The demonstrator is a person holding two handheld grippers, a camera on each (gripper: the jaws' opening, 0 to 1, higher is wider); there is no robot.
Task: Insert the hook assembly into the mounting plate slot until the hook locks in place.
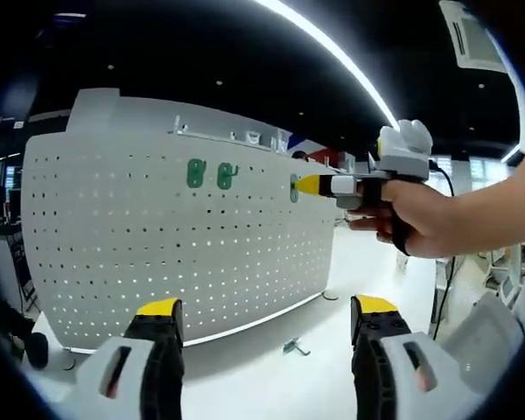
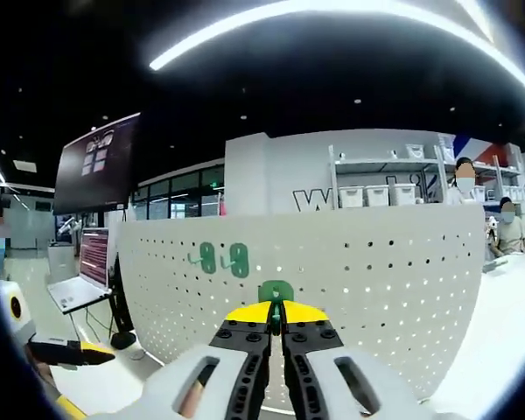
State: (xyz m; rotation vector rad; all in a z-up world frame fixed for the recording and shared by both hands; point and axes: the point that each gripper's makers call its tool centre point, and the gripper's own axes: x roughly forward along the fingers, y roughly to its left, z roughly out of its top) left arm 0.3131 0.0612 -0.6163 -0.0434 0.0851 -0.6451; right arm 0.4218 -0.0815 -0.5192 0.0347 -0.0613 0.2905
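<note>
Left gripper view: white pegboard [image 1: 157, 236] on white table [image 1: 271, 376], left fingers wide; right fingers pinching green hook [image 2: 276, 292].

From where I sat, almost nothing was readable. In the right gripper view, the white wall [image 2: 280, 175] behind the pegboard carried a large dark letter "W" [image 2: 308, 199], and whatever followed it was cut off by the shelving, so I could not make out the rest of the word. The hanging screen [image 2: 98, 164] and the open laptop [image 2: 89, 262] both showed lit content, but it was far too small for me to read. In the left gripper view I could read no text, label or number.
</note>
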